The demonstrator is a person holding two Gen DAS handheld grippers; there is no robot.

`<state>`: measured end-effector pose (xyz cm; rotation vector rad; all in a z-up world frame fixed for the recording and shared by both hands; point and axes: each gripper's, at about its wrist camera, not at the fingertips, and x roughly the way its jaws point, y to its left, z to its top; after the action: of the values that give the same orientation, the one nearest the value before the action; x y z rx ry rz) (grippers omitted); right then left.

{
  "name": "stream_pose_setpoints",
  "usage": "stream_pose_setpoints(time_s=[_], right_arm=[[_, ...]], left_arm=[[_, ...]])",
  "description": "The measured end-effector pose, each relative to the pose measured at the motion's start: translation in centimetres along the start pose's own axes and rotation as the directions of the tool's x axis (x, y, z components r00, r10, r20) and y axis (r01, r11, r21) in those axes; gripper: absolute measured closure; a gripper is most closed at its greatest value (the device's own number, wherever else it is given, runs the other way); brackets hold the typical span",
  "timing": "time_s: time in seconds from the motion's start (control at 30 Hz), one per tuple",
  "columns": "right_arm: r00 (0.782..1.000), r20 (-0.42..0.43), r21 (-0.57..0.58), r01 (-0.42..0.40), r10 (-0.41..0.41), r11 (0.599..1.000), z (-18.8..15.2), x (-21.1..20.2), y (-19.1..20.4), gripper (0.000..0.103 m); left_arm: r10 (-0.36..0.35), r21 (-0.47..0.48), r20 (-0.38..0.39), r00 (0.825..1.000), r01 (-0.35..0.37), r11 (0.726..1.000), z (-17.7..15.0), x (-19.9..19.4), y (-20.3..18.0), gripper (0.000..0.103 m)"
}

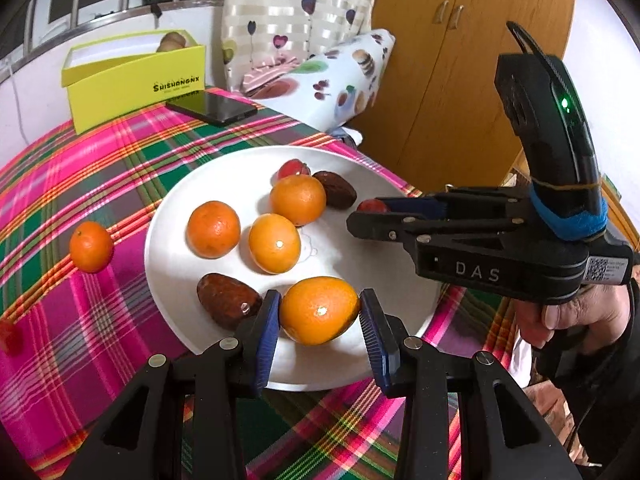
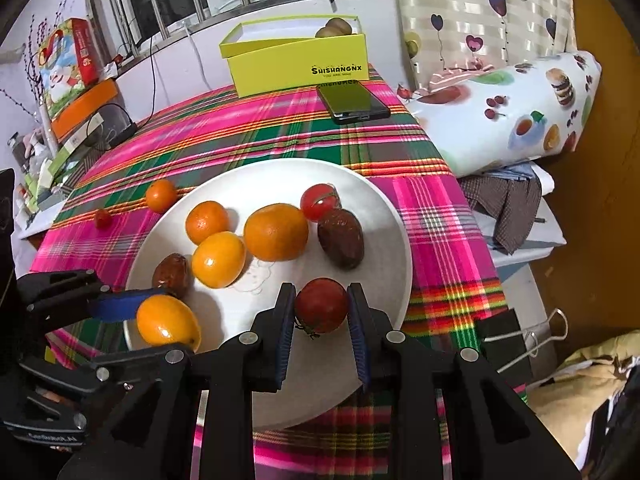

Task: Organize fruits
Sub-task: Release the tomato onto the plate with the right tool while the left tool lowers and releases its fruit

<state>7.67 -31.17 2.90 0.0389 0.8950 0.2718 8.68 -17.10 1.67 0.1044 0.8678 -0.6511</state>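
A white plate (image 1: 360, 364) (image 2: 384, 216) on the plaid cloth holds several oranges, two brown fruits and a red tomato (image 2: 318, 200). My left gripper (image 1: 320, 314) is shut on an orange (image 1: 319, 309) over the plate's near edge; the same orange shows in the right wrist view (image 2: 166, 322). My right gripper (image 2: 322, 306) is shut on a dark red tomato (image 2: 322, 304) above the plate's near rim; in the left wrist view it (image 1: 362, 220) reaches in from the right. One small orange (image 1: 91, 246) and one small tomato (image 1: 9, 336) lie on the cloth left of the plate.
A yellow box (image 2: 298, 58) with brownish fruit inside stands at the table's far edge, a black phone (image 2: 352, 102) in front of it. A rolled printed cushion (image 2: 508, 112) lies to the right, a wooden cabinet (image 1: 472, 64) beyond. Clutter and cables sit at far left.
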Motion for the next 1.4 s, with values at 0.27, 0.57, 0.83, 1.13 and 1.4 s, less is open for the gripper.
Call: stream_pose_setpoints(time_s=[0.27,0.57,0.83,1.13,1.4], right_arm=[[1.0,-0.004,-0.014,-0.001,0.001,1.0,0.7,0.8,-0.3,0.076],[1.0,-0.011,-0.034,0.0,0.0,0.999,0.9,1.1,0.0,0.075],[1.0,-0.009,-0.029,0.012,-0.013,0.999,0.9,0.8,0.0,0.065],[1.0,0.024,-0.032,0.016,-0.016,0.999,1.0,-1.1,0.7,0.064],[0.999,0.053,-0.046,0.009,-0.006,0.999,1.1,-2.7,2.3,0.064]], left_arm=[[0.017,0.018,-0.011,1.0,-0.017,1.0,0.2,0.7,0.0,0.054],[0.026,0.032,-0.018,0.999,-0.025,0.999,0.2,0.8,-0.1,0.053],[0.027,0.026,-0.009,1.0,-0.027,0.999,0.2,0.4,-0.1,0.053],[0.022,0.006,0.044,0.999,-0.023,1.0,-0.1,-2.0,0.1,0.053],[0.053,-0.048,0.088,0.995,-0.049,0.998,-0.7,-4.2,1.5,0.053]])
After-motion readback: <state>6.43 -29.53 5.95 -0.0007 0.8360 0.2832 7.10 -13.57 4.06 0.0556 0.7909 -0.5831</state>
